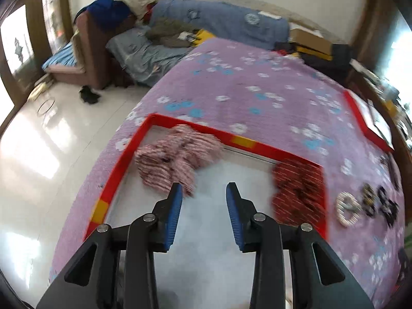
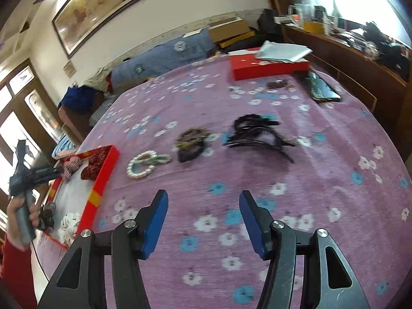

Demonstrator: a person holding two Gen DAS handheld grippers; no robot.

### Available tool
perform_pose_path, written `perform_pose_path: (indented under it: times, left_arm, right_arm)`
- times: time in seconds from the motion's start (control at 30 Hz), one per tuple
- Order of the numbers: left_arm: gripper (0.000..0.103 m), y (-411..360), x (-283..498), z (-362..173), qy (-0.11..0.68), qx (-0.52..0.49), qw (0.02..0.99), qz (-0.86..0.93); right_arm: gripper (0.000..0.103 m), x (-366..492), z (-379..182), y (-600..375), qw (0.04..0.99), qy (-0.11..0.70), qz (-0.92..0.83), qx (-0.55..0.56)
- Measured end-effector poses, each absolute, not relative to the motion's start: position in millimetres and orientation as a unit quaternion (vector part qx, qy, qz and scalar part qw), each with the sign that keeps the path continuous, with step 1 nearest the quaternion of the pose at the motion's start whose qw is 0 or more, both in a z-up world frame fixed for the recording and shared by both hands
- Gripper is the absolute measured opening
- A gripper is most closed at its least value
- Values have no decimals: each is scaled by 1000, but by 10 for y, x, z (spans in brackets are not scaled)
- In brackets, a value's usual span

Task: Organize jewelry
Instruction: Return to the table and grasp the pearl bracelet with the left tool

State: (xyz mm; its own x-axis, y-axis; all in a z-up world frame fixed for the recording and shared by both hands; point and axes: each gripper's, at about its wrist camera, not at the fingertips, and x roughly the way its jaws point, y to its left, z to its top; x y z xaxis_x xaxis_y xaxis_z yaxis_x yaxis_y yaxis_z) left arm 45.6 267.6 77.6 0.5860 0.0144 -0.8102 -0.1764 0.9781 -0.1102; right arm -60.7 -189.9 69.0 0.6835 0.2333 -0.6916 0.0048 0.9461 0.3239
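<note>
My left gripper (image 1: 204,193) is open and empty over the white floor of a red-rimmed box (image 1: 123,164). In the box lie a pink striped scrunchie (image 1: 177,157) just ahead of the left finger and a dark red scrunchie (image 1: 298,190) at the right wall. My right gripper (image 2: 203,200) is open and empty above the purple flowered cloth (image 2: 257,103). Ahead of it lie white bead bracelets (image 2: 145,163), a gold and black scrunchie pile (image 2: 191,141) and black headbands (image 2: 257,134). The box also shows in the right wrist view (image 2: 103,177) at the left.
A red box lid (image 2: 257,68) with grey paper on it lies at the far side of the table. A dark pouch (image 2: 322,88) and brown beads (image 2: 279,85) lie near it. A wooden sideboard (image 2: 360,59) stands right. A sofa (image 1: 219,23) stands beyond.
</note>
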Motion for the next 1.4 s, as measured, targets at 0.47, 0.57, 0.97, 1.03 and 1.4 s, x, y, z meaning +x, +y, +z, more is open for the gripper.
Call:
perform_pose_path:
  times: [0.47, 0.57, 0.97, 1.03, 1.4]
  left_arm:
    - [45, 875, 128, 1014, 435, 19, 891, -131]
    - [45, 533, 273, 781, 453, 38, 878, -151]
    - [44, -85, 691, 211, 457, 149, 866, -138]
    - [38, -97, 714, 162, 470, 149, 858, -145]
    - [9, 142, 308, 186, 511, 104, 836, -171]
  right_arm:
    - [64, -877, 419, -2476, 890, 406, 40, 202]
    - [64, -912, 397, -2556, 889, 407, 38, 207]
    - [64, -906, 306, -2702, 883, 411, 42, 222]
    - [64, -876, 284, -2706, 881, 414, 43, 224]
    - [64, -713, 471, -2340, 887, 415, 86, 183]
